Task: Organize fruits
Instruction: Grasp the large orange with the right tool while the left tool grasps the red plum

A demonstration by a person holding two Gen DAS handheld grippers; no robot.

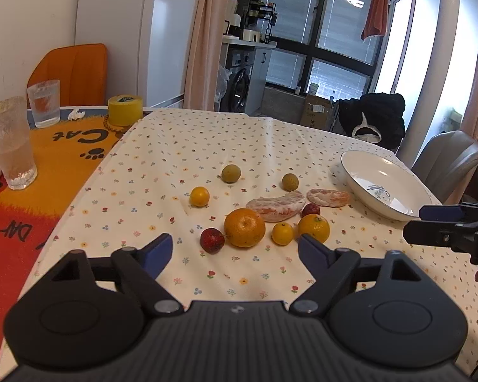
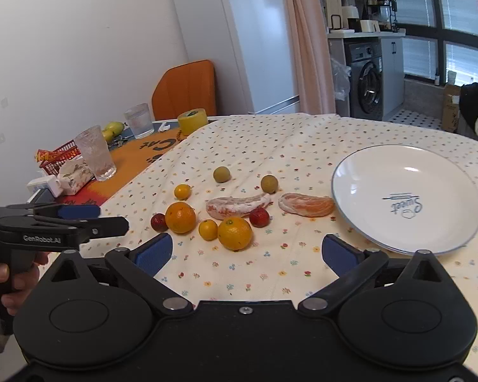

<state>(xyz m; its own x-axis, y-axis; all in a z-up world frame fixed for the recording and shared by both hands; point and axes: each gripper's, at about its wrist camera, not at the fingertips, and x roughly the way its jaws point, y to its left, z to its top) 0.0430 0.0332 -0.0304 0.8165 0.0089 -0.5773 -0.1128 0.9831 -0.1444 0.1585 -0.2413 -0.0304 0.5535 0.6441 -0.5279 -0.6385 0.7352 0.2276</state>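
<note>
Several fruits lie loose on the flowered tablecloth [image 1: 207, 146]: a big orange [image 1: 244, 227] [image 2: 180, 217], a smaller orange [image 1: 314, 228] [image 2: 235, 233], two red fruits [image 1: 212, 240] [image 2: 258, 217], small yellow citrus [image 1: 199, 196] [image 2: 208, 229], two green-brown round fruits [image 1: 231, 173] [image 2: 221, 174] and two peeled pomelo segments [image 1: 277, 206] [image 2: 306, 204]. A white plate [image 1: 363, 175] [image 2: 366, 172] stands bare at the right. My left gripper [image 1: 235, 246] hovers open just short of the fruit cluster. My right gripper [image 2: 247, 251] is open too, nothing between its fingers, near the plate.
On the orange mat [image 1: 60, 159] at the left stand two ribbed glasses [image 1: 11, 141] [image 1: 44, 103] and a yellow tape roll [image 1: 125, 109]. A red basket [image 2: 60, 156] and pears [image 2: 113, 129] sit beyond. An orange chair [image 1: 76, 73] and a grey chair [image 1: 446, 162] flank the table.
</note>
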